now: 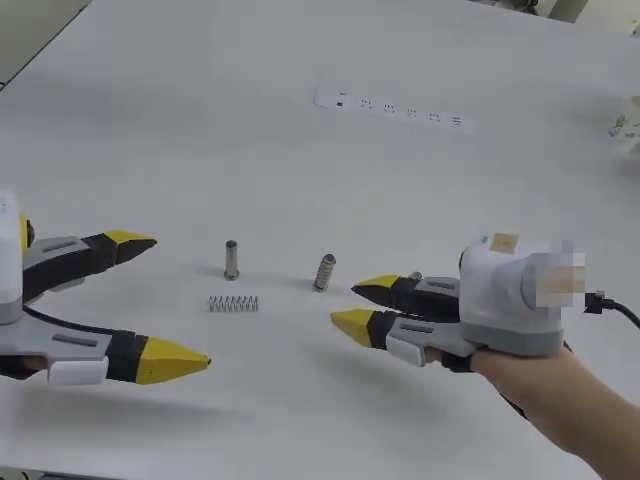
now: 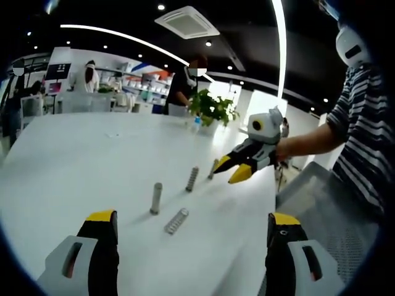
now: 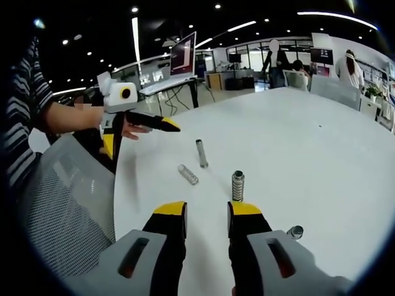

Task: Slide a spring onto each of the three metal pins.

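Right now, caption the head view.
Left gripper and right gripper flank a bare pin, spring-covered pin and loose spring.

The head view looks forward and down from above onto the white tabletop (image 1: 420, 180), fairly close; the left gripper view sits low, near that surface, facing across it along the yellow-tipped black left gripper (image 2: 192, 217) toward the yellow-tipped black right gripper (image 2: 225, 174); the right gripper view, equally low, faces the opposite way. All three share the bare upright metal pin (image 1: 231, 259), the loose steel coil spring (image 1: 233, 303) lying beside it and the spring-sleeved upright pin (image 1: 324, 271); what seems a further pin (image 3: 295, 232) sits near the right gripper view's lower edge.
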`<state>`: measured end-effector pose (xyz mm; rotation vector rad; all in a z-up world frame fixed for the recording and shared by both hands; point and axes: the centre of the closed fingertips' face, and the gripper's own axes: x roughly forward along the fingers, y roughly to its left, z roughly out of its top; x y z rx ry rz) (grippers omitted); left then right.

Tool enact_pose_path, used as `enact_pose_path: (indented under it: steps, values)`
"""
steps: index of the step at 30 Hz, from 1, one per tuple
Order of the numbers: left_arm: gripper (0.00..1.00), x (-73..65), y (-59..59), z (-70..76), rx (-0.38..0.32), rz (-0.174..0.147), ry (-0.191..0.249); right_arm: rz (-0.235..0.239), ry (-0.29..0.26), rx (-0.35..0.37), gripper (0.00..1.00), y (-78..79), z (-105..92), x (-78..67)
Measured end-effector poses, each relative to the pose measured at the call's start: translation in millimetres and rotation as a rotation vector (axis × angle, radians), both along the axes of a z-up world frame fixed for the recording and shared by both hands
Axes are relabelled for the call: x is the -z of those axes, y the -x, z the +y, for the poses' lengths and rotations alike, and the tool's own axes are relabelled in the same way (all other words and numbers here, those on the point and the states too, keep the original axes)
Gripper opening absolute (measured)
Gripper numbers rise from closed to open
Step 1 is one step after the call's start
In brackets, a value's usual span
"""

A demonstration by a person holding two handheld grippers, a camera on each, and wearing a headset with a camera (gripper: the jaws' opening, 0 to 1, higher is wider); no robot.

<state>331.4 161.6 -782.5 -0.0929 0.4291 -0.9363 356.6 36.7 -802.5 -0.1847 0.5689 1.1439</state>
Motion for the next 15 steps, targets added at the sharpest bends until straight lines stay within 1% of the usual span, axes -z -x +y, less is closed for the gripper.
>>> enact_pose_path:
  steps: [3, 10, 14, 15]
  values:
    - [0.98, 0.1, 0.9, -0.6, 0.004, 0.001, -0.001, -0.004, 0.006, -0.022, 0.24, -0.6, 5.9, -0.9]
    - [0.98, 0.0, 1.0, -0.9, 0.006, 0.001, -0.001, -0.028, 0.043, -0.097, 0.24, -2.2, 23.2, -4.6]
    - [0.98, -0.8, 1.1, -1.5, 0.007, -0.001, 0.0, -0.053, 0.07, -0.155, 0.24, -2.6, 36.5, -7.5]
    - [0.98, -1.3, 1.2, -1.8, 0.007, -0.003, 0.003, -0.063, 0.081, -0.179, 0.24, -1.5, 41.1, -8.0]
